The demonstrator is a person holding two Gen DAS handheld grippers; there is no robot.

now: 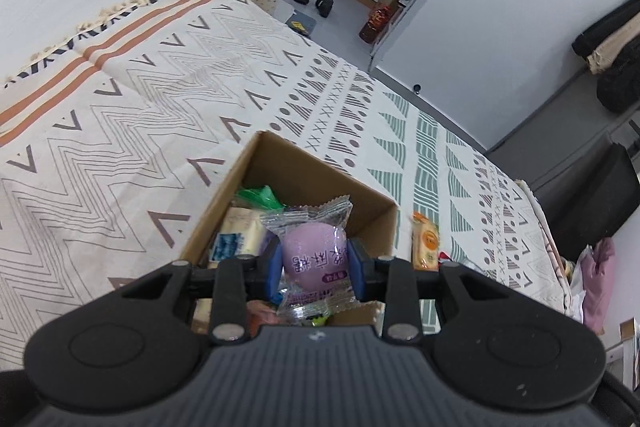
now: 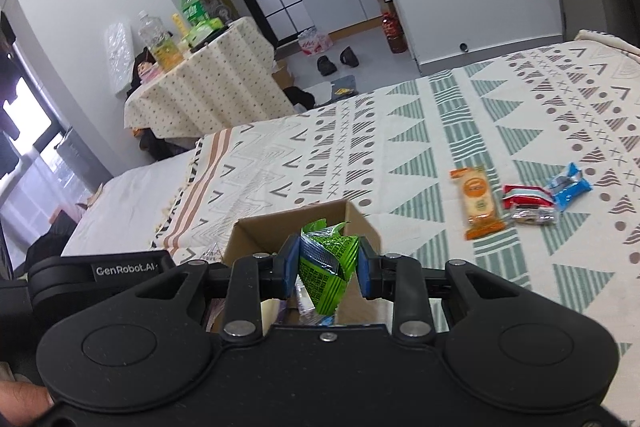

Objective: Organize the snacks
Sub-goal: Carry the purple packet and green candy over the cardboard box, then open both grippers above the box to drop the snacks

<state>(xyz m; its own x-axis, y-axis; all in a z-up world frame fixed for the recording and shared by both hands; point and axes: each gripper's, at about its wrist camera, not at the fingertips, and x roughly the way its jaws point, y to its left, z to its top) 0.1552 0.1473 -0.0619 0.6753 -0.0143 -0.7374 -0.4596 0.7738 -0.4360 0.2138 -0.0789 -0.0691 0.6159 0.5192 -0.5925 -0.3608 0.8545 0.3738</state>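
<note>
While both tongs grip snacks | orange packet (image 2: 480,203) beside box (image 2: 362,223)

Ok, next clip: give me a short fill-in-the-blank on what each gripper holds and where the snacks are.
1. The left gripper is shut on a ____ snack.
2. The right gripper is shut on a ____ packet.
3. Both grippers are over the cardboard ____.
4. The orange snack lies on the ____, outside the box.

Missing words: purple; green; box; bedspread
</note>
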